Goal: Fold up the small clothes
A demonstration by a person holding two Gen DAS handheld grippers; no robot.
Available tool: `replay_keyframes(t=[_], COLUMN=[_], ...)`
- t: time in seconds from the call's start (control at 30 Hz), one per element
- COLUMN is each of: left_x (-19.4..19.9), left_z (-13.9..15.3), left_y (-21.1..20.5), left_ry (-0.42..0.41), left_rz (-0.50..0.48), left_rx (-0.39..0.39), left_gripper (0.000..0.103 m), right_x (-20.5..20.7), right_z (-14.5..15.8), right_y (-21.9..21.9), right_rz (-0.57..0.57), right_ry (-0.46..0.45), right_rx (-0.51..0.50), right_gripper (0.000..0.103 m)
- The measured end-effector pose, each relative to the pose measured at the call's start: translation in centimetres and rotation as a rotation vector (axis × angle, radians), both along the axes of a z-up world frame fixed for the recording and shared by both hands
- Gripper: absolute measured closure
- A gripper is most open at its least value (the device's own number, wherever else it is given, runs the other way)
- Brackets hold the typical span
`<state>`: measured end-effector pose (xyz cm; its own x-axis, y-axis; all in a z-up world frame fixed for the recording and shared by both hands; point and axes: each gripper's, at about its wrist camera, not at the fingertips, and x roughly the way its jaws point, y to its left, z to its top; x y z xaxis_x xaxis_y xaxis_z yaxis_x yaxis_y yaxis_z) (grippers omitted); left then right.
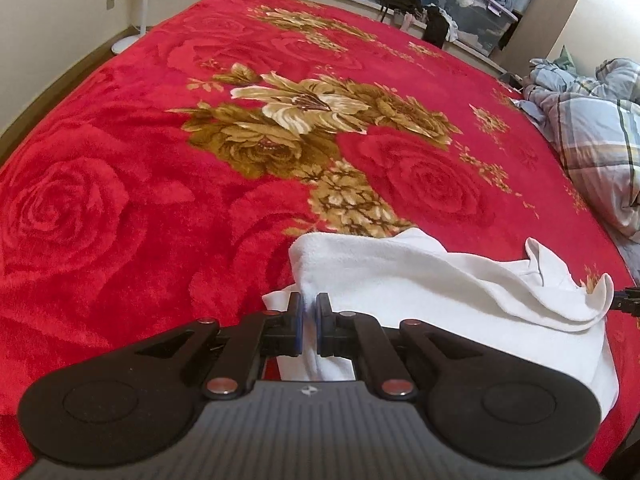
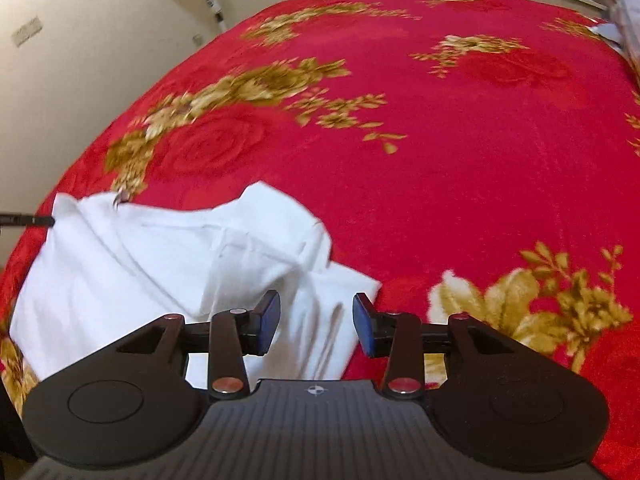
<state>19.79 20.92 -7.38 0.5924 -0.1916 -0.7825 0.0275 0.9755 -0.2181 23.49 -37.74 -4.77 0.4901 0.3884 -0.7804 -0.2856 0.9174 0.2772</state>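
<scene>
no words, numbers or brand names can be read anywhere; only a small round emblem (image 1: 308, 391) shows on the ribbed grey housing, near 6 o'clock in each wrist view.

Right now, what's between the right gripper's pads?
Only a corner of the white garment, lying loose on the red floral blanket. The right gripper stands open, pads clear of the cloth. Shows in the right wrist view.

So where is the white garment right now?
The white garment lies crumpled at the near edge of the red floral blanket, its left edge pinched in the left hand-held gripper.
</scene>
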Motion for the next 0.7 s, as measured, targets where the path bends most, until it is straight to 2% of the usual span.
replay_keyframes(t=[0.13, 0.23, 0.33, 0.4, 0.43, 0.5, 0.63, 0.7], left_x=[0.1, 0.2, 0.4, 0.4, 0.3, 0.1, -0.5, -0.5], left_z=[-0.1, -0.2, -0.6, -0.6, -0.5, 0.3, 2.0, 2.3], left_y=[-0.1, -0.3, -0.6, -0.7, -0.7, -0.6, -0.2, -0.5], left_ry=[0.005, 0.009, 0.014, 0.008, -0.005, -0.044, -0.162, -0.182], left_rz=[0.005, 0.002, -0.005, -0.013, -0.015, -0.019, 0.008, 0.021], left_rx=[0.006, 0.016, 0.032, 0.043, 0.043, 0.026, -0.002, 0.033], left_gripper=[0.093, 0.077, 0.075, 0.078, 0.095, 0.099, 0.1, 0.1], right_x=[0.7, 1.4, 1.9, 2.2, 2.3, 2.4, 2.6, 2.7], right_z=[-0.5, -0.8, -0.8, -0.7, -0.7, -0.3, 1.1, 1.5], right_y=[1.7, 2.2, 2.8, 3.1, 3.2, 3.0, 2.1, 1.6], right_rz=[0.021, -0.006, -0.02, -0.027, -0.031, -0.04, -0.104, -0.166], right_ry=[-0.014, -0.029, -0.048, -0.066, -0.071, -0.089, -0.155, -0.177], right_rx=[-0.079, -0.096, -0.086, -0.074, -0.065, -0.031, 0.098, 0.14], right_gripper=[0.061, 0.061, 0.061, 0.062, 0.071, 0.099, 0.099, 0.099])
